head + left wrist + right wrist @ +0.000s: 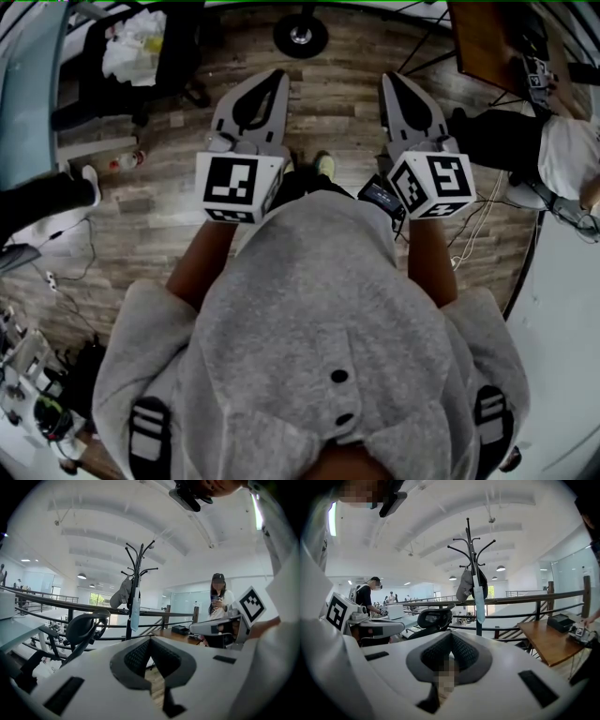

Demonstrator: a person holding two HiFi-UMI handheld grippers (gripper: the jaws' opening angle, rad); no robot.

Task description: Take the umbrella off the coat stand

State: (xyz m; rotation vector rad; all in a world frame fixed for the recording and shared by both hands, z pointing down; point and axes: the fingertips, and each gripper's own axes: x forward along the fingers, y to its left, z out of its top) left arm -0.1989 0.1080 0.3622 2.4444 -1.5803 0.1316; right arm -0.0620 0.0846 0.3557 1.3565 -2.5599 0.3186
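Umbrella [479, 603], pale blue, folded, hanging on coat stand [469, 536]

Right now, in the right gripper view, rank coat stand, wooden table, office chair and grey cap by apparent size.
coat stand, tallest by far
wooden table
office chair, near the table's size; ranking unsure
grey cap, smallest

black coat stand [470, 545] upright, hooks curling up; slim pale-blue folded umbrella [480, 603] hanging against its pole
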